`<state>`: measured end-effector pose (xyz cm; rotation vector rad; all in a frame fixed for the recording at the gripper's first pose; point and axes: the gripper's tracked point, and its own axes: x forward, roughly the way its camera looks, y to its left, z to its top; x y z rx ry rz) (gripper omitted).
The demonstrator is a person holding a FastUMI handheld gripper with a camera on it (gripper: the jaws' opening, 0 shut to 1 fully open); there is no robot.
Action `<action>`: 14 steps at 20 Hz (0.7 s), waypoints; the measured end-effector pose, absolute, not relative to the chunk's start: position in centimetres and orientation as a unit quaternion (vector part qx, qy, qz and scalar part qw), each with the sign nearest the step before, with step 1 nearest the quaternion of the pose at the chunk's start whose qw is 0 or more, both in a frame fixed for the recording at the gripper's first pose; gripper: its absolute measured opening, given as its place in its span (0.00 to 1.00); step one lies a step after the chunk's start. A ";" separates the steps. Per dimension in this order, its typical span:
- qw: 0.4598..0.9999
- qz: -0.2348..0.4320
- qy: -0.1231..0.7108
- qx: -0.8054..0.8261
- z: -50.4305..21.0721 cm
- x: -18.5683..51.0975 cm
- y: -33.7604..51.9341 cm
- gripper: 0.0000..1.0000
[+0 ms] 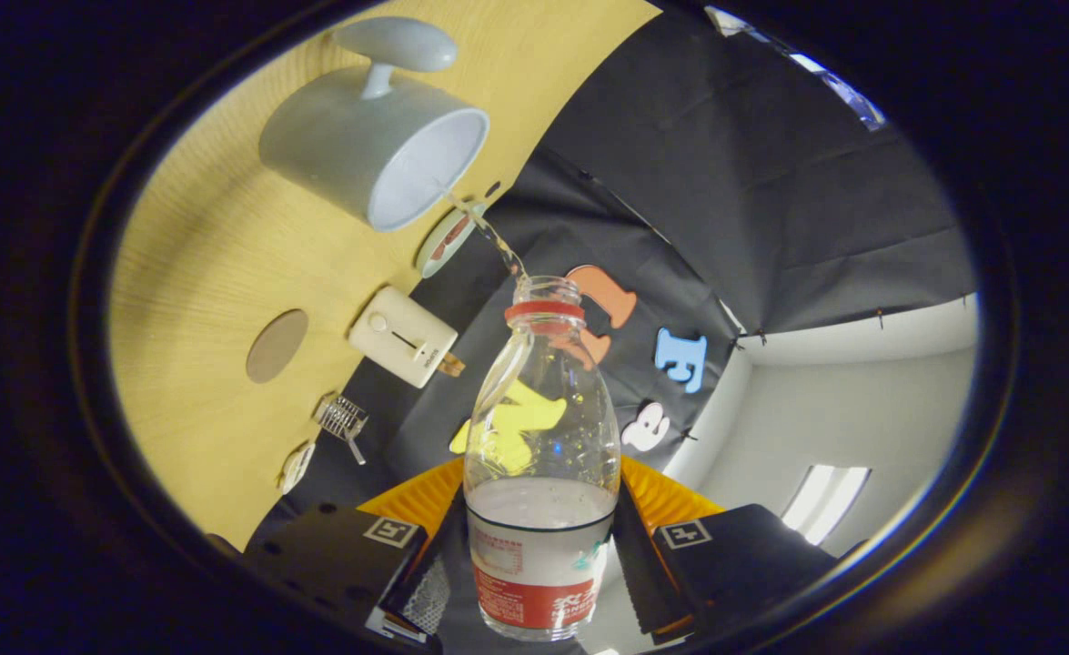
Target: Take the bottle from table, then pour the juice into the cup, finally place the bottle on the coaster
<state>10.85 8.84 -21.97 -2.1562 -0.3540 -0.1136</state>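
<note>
A: Grip status?

B: Gripper (539,582) is clamped on the bottle (541,455). One finger presses each side of the labelled lower body. Firm grasp, bottle sits between the fingers.

A: Bottle orientation?

B: Tilted hard over, with the whole view rolled along with it. Cap is off, red ring at the neck (545,312). Mouth points toward the cup (375,150), beyond the fingers.

A: Anything coming out?

B: Yes. A thin stream (489,232) runs from the bottle mouth to the cup's rim and into its opening. Bottle mouth and cup are apart, stream bridges the gap.

A: Liquid left?

B: Upper body is clear and looks empty. A pale band sits low near the label; can't tell if that's liquid or the label wrap.

A: Cup details?

B: Pale grey mug, white inside, handle on the far side from the bottle. It stands on the wooden table (216,264).

A: Coaster?

B: Round brown disc (277,345) on the table, near the cup, nothing on it.

A: Other stuff on the table?

B: Small cream box with a slot (403,337) next to the coaster, a little metal wire piece (344,419) beyond that, a small white item (297,467) by it, and a round plate-like thing (446,240) just behind the cup, partly hidden.
</note>
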 end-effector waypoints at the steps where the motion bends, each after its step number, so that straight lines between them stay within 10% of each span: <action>1: 0.454 -0.047 -0.146 -0.878 -21.8 10.7 9.0 0.81; 14: 0.405 -0.030 -0.156 -0.900 -21.9 10.6 10.7 0.81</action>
